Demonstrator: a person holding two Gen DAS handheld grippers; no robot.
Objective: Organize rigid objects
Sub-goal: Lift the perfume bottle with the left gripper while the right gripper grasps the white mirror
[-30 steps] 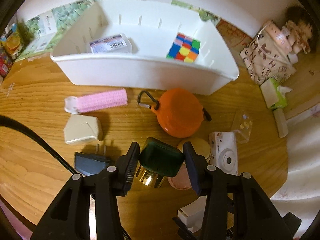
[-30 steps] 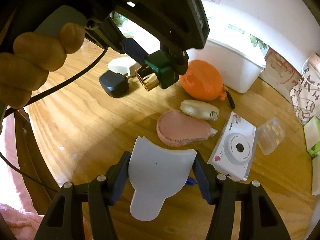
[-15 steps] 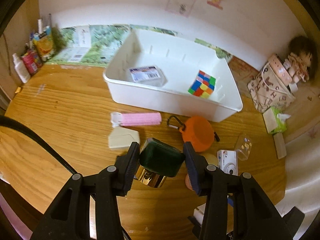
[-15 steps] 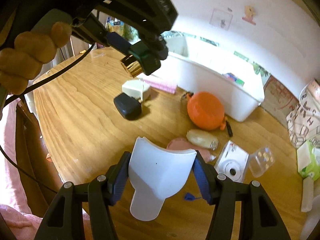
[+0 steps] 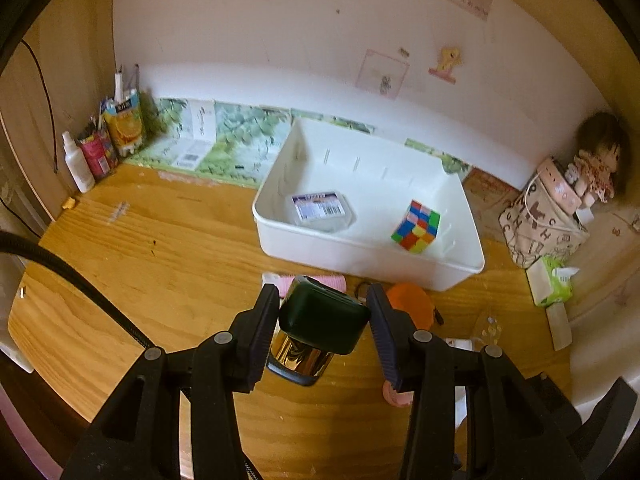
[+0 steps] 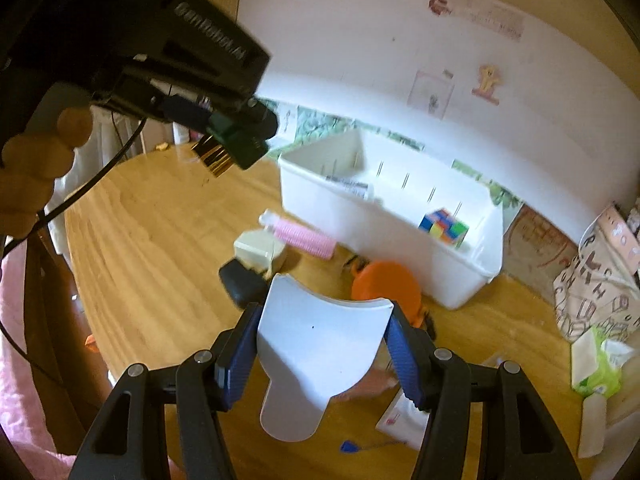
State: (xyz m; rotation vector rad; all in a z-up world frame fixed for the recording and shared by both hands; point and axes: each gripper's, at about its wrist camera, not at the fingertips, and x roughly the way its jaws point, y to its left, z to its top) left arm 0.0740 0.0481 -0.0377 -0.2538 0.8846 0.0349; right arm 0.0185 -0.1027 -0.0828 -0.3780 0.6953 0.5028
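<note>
Left gripper (image 5: 323, 322) clamped on a dark green bottle (image 5: 324, 320) with a gold band, pads pressing both sides of the green cap; bottle held in the air above the wooden table (image 5: 160, 264), the gold part hanging below the fingers. Right gripper (image 6: 322, 332) clamped on a white scoop (image 6: 320, 344), wide end forward between the blue pads (image 6: 240, 354), handle pointing back toward the camera; also clear of the table. Beyond the scoop: black plug (image 6: 240, 282), cream box (image 6: 258, 250), pink roller (image 6: 304, 236), orange pouch (image 6: 386, 286) on the table. Farther back, white bin (image 5: 360, 248) against the wall, holding a labelled clear case (image 5: 322, 210) and a colour cube (image 5: 416, 226).
</note>
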